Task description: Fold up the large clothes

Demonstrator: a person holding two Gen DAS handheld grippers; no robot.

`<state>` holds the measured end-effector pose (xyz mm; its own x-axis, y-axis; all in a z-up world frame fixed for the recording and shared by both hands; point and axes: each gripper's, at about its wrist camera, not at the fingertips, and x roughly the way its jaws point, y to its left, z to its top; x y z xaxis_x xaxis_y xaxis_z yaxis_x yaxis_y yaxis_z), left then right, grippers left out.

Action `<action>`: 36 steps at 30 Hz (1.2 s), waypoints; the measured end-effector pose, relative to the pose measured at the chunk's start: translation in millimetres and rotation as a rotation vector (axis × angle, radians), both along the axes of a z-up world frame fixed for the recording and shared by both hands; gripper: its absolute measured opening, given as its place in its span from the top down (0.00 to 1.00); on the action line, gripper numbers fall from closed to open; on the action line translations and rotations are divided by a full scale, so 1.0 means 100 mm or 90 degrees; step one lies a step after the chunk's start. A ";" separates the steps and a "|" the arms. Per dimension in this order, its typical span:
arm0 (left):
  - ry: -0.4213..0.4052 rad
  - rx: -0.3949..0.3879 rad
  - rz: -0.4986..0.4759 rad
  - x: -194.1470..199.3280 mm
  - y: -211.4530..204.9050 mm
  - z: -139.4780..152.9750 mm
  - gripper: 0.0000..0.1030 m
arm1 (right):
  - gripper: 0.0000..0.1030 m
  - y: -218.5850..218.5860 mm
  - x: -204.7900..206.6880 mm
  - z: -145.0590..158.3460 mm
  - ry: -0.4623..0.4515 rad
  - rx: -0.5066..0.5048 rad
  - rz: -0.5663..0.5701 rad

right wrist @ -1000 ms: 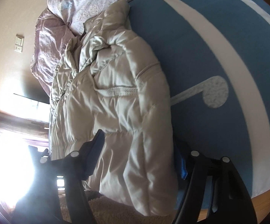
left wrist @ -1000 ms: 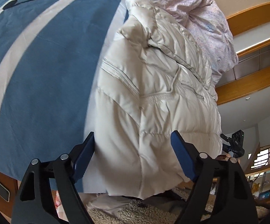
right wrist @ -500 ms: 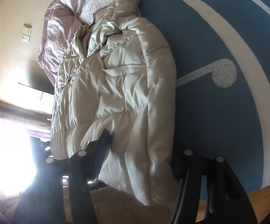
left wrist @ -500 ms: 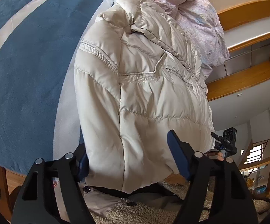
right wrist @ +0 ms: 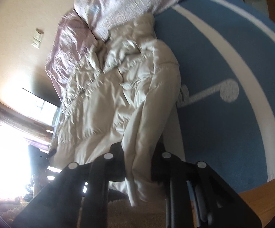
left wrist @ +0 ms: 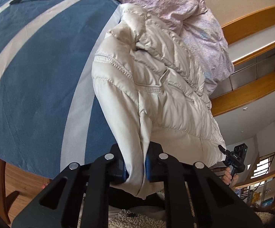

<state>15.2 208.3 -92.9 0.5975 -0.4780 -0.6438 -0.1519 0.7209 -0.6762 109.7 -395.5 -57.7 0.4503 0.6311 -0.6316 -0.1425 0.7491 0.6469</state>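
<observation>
Our left gripper (left wrist: 134, 168) and right gripper (right wrist: 137, 168) have just closed, each now clamped on a bunch of the cream puffer jacket's (left wrist: 156, 87) near hem. The jacket lies lengthwise on the blue striped bedspread (left wrist: 32, 76), collar toward the lilac duvet (left wrist: 185, 9). We judge the fold barely begun: hem gripped, nothing doubled over yet.
</observation>
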 end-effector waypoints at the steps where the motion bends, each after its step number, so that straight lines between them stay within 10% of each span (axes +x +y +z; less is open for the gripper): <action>1: -0.010 0.000 0.001 -0.02 0.00 0.04 0.88 | 0.84 -0.02 -0.03 0.05 -0.015 0.007 -0.004; 20: -0.182 -0.099 0.058 0.26 0.24 0.78 0.89 | 0.85 -0.17 0.31 0.83 -0.172 0.179 -0.086; 36: -0.203 -0.038 0.150 1.76 0.46 1.26 0.88 | 0.85 0.42 1.81 1.22 -0.207 0.103 -0.194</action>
